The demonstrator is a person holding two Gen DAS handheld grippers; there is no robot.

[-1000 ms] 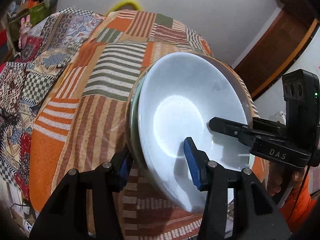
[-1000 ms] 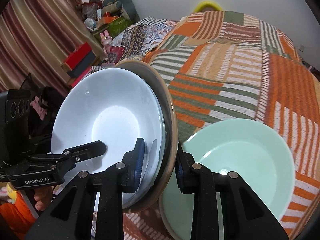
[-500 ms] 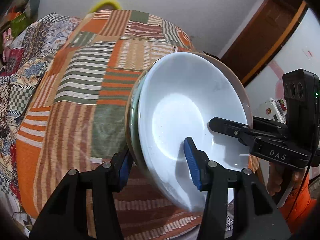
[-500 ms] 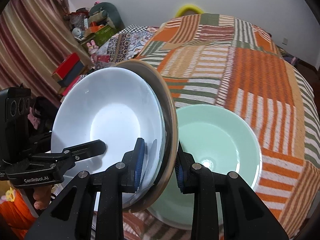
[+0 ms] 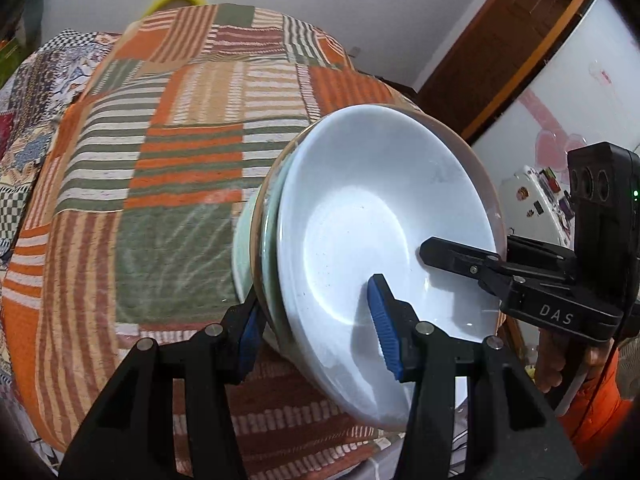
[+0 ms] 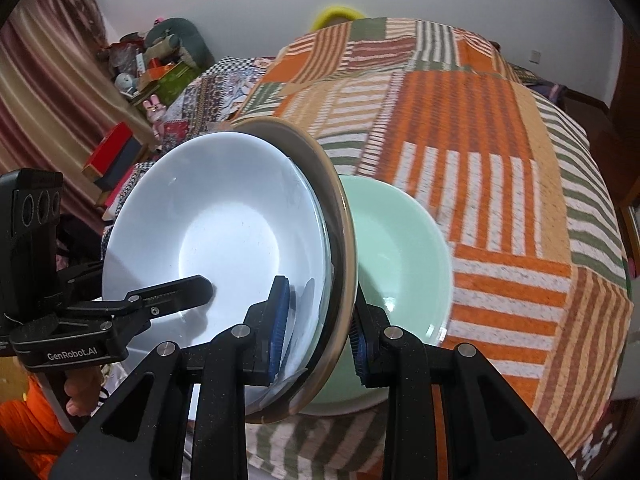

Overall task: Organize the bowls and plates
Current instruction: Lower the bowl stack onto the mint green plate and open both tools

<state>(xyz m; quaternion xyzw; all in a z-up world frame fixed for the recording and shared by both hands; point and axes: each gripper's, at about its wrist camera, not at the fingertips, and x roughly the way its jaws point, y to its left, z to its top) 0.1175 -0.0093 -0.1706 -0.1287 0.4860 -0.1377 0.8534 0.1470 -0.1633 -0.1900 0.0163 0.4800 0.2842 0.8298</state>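
A stack of bowls is held tilted in the air: a white bowl (image 5: pixel 372 216) nested in a glass bowl and a tan-rimmed bowl (image 6: pixel 340 216). My left gripper (image 5: pixel 316 328) is shut on the stack's near rim. My right gripper (image 6: pixel 320 324) is shut on the opposite rim and shows in the left wrist view (image 5: pixel 480 268). The left gripper also shows in the right wrist view (image 6: pixel 160 296). A mint green bowl (image 6: pixel 400 264) sits on the striped patchwork cloth (image 6: pixel 500 184) right behind the stack; its edge shows in the left wrist view (image 5: pixel 240 256).
The cloth-covered table (image 5: pixel 168 160) stretches away behind the bowls. A yellow object (image 6: pixel 338 14) sits at its far edge. Clutter and red boxes (image 6: pixel 112 152) stand at the left by a curtain. A wooden door (image 5: pixel 500 44) and a white appliance (image 5: pixel 532 196) are at the right.
Both grippers have carried the tilted stack to the right across the table. The mint green bowl now lies directly behind the stack, closer to it than before.
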